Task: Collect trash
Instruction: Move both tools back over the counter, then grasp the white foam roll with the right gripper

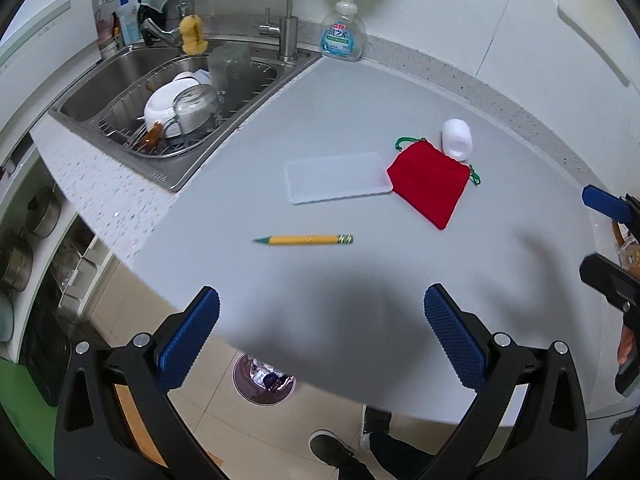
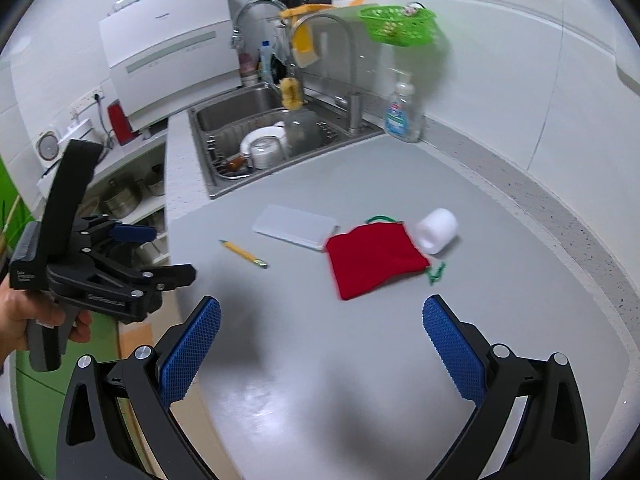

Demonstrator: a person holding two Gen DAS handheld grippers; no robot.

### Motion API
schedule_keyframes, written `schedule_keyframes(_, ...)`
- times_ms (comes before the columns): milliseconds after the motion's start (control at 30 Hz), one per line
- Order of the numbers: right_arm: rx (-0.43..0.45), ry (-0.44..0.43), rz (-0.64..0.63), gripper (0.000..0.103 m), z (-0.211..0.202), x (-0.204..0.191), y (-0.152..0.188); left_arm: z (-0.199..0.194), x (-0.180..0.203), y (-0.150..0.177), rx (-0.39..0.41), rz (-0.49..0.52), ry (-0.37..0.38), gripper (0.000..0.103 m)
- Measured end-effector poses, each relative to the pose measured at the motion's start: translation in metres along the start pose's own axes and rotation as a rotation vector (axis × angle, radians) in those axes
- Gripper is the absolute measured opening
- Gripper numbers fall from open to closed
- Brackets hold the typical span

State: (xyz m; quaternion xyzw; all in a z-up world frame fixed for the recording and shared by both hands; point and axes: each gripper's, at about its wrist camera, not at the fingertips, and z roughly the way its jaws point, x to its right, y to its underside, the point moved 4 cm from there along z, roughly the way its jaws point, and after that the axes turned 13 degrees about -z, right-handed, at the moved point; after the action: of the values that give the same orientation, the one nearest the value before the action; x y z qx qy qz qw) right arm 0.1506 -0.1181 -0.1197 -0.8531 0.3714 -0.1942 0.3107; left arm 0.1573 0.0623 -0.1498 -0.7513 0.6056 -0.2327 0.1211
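The trash bin sits on the tiled floor below the edge of the grey countertop, a round purple-rimmed mouth with crumpled bits inside, seen in our left wrist view just between the fingers. On the countertop we see the loose things: a yellow pencil lying flat nearest the front edge, a white flat lid beyond it, a red pouch with green drawstrings touching the lid's right end, and a small white bottle on its side just behind the pouch.

Our left gripper hangs over the front edge of the countertop with its blue-padded jaws wide apart and nothing between them. Our right gripper hovers above the countertop, its jaws likewise spread and holding nothing; the pouch lies ahead of it, the pencil to its left front. In the right wrist view we also see the left gripper held by a hand at the left border.

Farther back a steel sink holds a wire rack with white bowls and glassware, and a soap dispenser stands at its right corner against the wall.
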Motion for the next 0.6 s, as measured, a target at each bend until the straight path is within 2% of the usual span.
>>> schedule_keyframes(200,-0.014,0.014,0.004,0.097,0.021,0.034,-0.014,0.009,0.018,-0.01,-0.009,0.003,0.005,0.1)
schedule_keyframes(600,-0.099,0.024,-0.008,0.097,0.092,0.107,-0.025,0.024,0.04,-0.027,-0.016,-0.032,0.005,0.1)
